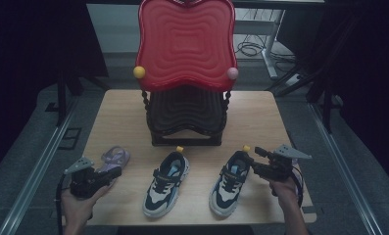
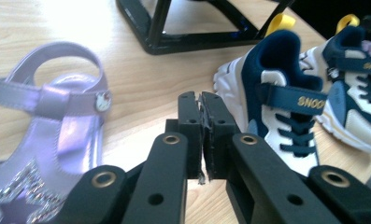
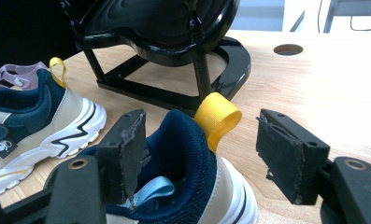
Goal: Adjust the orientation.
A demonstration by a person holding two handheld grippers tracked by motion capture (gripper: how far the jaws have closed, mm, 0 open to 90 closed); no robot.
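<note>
- Right gripper (image 1: 256,157) at the heel of the right-hand sneaker (image 1: 230,181), jaws spread wide; in the right gripper view one jaw sits inside the heel collar, the other outside past the yellow pull loop (image 3: 217,116). Not closed on it.
- Left gripper (image 1: 106,177) jaws pressed together, nothing between them; tips over bare table (image 1: 260,110), between the purple sandal (image 1: 113,159) and the left-hand sneaker (image 1: 166,183).
- Count: two navy-and-cream sneakers, one purple sandal, one two-tier rack (image 1: 185,73) with a red top shelf and a black lower shelf.
- All three shoes lie in a row in front of the rack; sandal off its left corner, sneakers in front of its base, the right-hand one off toward its right corner.
- Left gripper view alone shows gold lettering on the sneaker strap (image 2: 298,98), a small charm on the sandal strap, and a star on its toe.
- Right gripper view shows a light blue insole and a round hole in the table (image 3: 288,49) beyond the rack.
</note>
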